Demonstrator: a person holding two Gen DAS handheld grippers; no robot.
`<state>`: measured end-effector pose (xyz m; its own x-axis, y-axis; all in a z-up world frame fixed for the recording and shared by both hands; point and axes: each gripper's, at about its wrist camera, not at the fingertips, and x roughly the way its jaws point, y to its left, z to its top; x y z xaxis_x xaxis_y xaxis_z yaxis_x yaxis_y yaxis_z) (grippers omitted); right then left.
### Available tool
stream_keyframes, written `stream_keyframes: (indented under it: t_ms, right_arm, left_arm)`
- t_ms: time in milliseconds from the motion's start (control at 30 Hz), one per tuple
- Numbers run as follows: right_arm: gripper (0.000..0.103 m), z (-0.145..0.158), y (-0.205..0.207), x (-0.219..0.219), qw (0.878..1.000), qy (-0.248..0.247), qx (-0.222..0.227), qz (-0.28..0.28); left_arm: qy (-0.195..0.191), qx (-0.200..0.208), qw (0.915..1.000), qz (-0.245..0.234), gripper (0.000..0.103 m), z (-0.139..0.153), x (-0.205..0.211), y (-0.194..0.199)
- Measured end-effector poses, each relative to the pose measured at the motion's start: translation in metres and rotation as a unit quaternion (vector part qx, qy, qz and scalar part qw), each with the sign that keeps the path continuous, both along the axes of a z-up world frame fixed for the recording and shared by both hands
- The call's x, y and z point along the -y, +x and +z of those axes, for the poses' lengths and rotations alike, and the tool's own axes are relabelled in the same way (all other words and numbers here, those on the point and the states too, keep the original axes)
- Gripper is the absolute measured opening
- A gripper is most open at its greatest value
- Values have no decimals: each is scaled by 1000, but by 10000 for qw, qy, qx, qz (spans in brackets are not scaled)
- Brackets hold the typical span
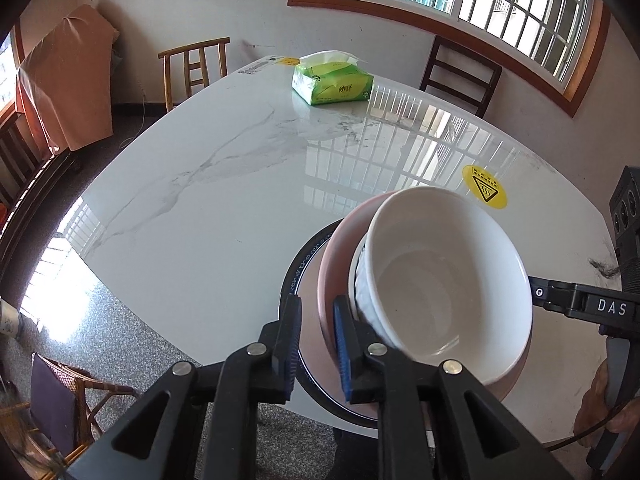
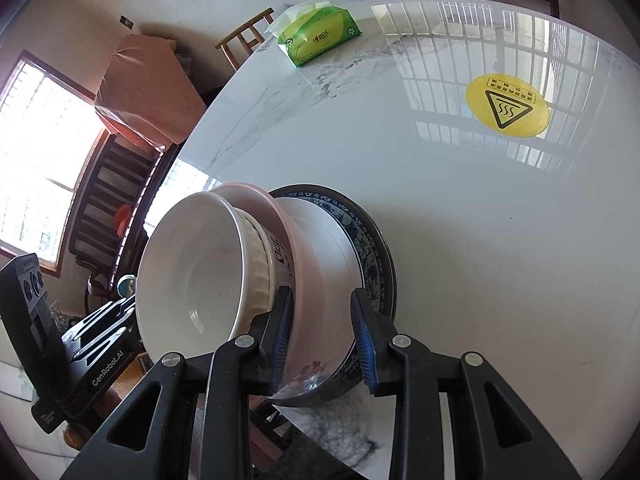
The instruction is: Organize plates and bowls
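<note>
Both grippers, left gripper point(image 1: 316, 344) and right gripper point(image 2: 322, 340), straddled the nested stack's rims with fingers apart (clamping unclear), steadying the glossy white ceramic bowl point(image 1: 444, 284) at the table's near edge point(image 1: 224, 364).

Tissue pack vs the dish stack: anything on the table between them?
Nothing. In both wrist views the stretch of marble table between the tissue pack and the dish stack is bare; the yellow sticker sits off to the side.

Two bowls are counted: one white bowl point(image 1: 440, 280) nested in one ribbed bowl point(image 2: 262, 264). Two plates are counted: one pink plate point(image 1: 340, 256) and one blue-patterned plate point(image 2: 372, 240). One tissue pack point(image 1: 332, 82), one yellow sticker point(image 1: 485, 191) and two chairs are recorded.
</note>
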<state>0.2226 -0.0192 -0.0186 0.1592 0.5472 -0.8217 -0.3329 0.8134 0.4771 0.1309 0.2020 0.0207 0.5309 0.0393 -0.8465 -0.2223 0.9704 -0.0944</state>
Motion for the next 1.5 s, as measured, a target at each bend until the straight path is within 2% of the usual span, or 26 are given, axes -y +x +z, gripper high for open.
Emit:
stream_keyframes:
  t_ms: [100,233,333,433,467,567,700,833,900,933,1067,1200,1267,1333,1400,1500]
  right_arm:
    - [34,-3,-1,5,9998,177,24,-108]
    - [37,3,-10,10,9986,360,304,-245]
    - [45,21,-26,14,9943,380,939,-329]
    - [51,42,-48,16,9836,273,1728,-433]
    - [53,48,-56,16,9788,233,1980,-466]
    - [66,64,-82,18,9594,81,2753,-605]
    - [82,79,-117,23,9210,-157,3800,-845]
    - [102,85,-146,27,8881,-138,4484,-998]
    - [103,83,-158,25,8700,-232,4821,-1003]
    - [103,80,-165,23,8661,-266,4907,-920]
    - [103,71,-175,18,8756,-461,4742,-795]
    - [103,72,-203,31,8565,-358,5071,-894]
    - [103,72,-215,36,8460,-431,5220,-993]
    - [103,68,-226,39,8411,-452,5278,-1089]
    - [103,63,-231,42,8458,-422,5213,-1055]
    - [103,57,-236,43,8512,-396,5125,-1060]
  left_arm:
    - [64,87,9999,51,26,0,0,-4]
    - [257,275,9992,109,37,-1,1,-13]
    - [255,450,9986,121,38,-3,1,-21]
    - [349,636,9972,181,39,-4,3,-30]
    - [385,694,9966,209,39,-4,4,-34]
    - [463,925,9943,262,39,-5,5,-46]
    - [390,1297,9901,370,39,-3,3,-64]
    - [654,1596,9839,463,41,0,11,-82]
    - [838,1691,9808,485,41,0,18,-89]
    - [889,1703,9803,451,41,-1,21,-91]
    - [951,1997,9747,317,41,-5,39,-112]
    - [966,2539,9622,174,41,-7,58,-138]
    - [938,2536,9627,98,41,-6,68,-145]
    - [752,2475,9660,29,41,-5,73,-149]
    - [558,2399,9692,-20,41,-3,77,-153]
    - [568,2358,9701,-59,41,0,85,-157]
